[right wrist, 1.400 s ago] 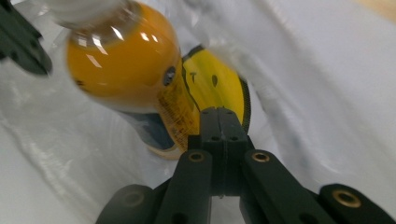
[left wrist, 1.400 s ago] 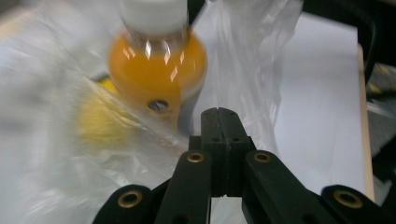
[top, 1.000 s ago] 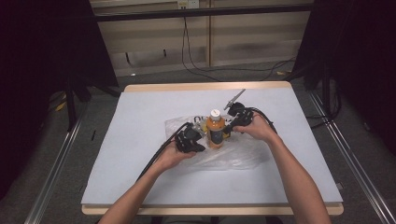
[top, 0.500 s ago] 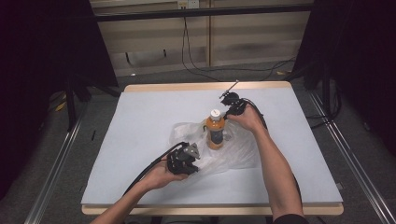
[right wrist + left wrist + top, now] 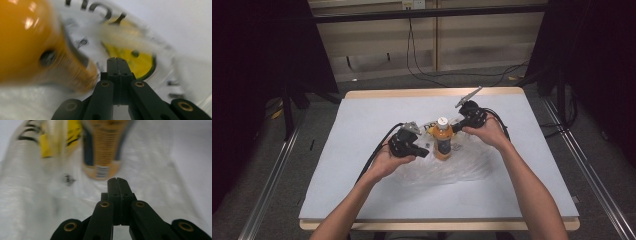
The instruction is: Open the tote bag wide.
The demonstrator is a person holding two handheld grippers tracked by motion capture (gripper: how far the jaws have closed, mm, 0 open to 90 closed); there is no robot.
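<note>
We see a person at a white table (image 5: 362, 190) with a hand-held gripper in each hand. An orange bottle (image 5: 442, 140) with a white cap stands upright on a clear plastic bag (image 5: 462, 167) printed with black letters and a yellow mark, near the table's middle.

Half a second ago the left hand-held gripper (image 5: 424, 152) sat back near the person, well apart from the bottle. Now it has come forward to just beside the bottle's left side, its jaws pressed together on nothing. The right hand-held gripper (image 5: 455, 129) has dropped in beside the bottle's upper right, jaws also pressed together and empty.

We judge both are closing in on the bottle or bag. Crinkled plastic surrounds the bottle's base and could snag.
</note>
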